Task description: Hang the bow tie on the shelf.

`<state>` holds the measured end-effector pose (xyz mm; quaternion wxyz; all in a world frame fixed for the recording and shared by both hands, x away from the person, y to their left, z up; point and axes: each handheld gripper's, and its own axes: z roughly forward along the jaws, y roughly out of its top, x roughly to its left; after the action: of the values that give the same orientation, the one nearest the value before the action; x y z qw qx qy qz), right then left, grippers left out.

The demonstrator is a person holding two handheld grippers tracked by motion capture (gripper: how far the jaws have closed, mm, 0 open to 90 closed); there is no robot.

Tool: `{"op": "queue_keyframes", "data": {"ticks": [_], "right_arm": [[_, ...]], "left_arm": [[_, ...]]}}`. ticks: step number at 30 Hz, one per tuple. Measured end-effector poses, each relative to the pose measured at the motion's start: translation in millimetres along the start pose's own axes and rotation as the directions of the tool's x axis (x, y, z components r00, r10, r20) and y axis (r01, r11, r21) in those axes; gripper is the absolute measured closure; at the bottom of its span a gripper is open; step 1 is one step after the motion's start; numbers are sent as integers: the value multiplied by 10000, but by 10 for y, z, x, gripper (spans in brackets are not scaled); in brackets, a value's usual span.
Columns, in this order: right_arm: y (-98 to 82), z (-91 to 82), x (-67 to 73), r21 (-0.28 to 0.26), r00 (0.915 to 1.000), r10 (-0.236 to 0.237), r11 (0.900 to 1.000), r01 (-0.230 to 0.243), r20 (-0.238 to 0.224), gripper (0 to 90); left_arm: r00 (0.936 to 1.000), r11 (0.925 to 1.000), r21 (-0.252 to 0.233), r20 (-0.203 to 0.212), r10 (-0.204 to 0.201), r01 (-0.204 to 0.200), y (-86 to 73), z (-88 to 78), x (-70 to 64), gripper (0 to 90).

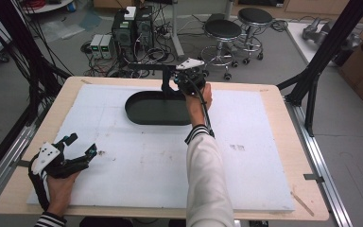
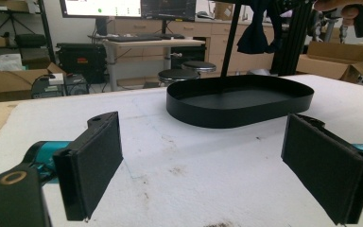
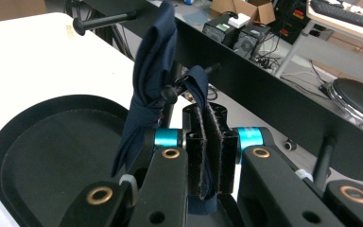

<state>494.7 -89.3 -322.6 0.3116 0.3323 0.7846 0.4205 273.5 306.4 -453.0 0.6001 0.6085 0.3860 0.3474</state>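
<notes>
Up by the rack's pegs, the right gripper pinches navy cloth above the black tray; left gripper gapes.

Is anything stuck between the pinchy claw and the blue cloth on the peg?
No. The right gripper is already shut on the dark blue cloth, pads touching fabric. The cloth is draped over a black peg above the black tray.

From above, my right gripper covers the dark cloth; lower centre in its own view, pads hide the pinched end.
</notes>
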Motion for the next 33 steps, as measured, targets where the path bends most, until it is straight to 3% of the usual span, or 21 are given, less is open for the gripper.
{"op": "queue_keyframes", "data": {"ticks": [8,13,26,33], "right_arm": [[-46,66,22,662,9998,2,9978,12,-209,846],[-90,81,4,989,9989,259,9949,-220,-379,816],[-104,32,-14,1216,9976,417,9920,-347,-558,747],[-107,-43,-10,1308,9944,563,9904,-444,-889,731]], "left_arm": [[10000,10000,26,0,46,-46,1,-2,3,134],[10000,10000,17,5,31,-31,0,-1,1,134],[9999,9999,43,38,121,-121,1,-4,0,134],[10000,10000,-18,44,80,-80,0,0,-2,133]]}}
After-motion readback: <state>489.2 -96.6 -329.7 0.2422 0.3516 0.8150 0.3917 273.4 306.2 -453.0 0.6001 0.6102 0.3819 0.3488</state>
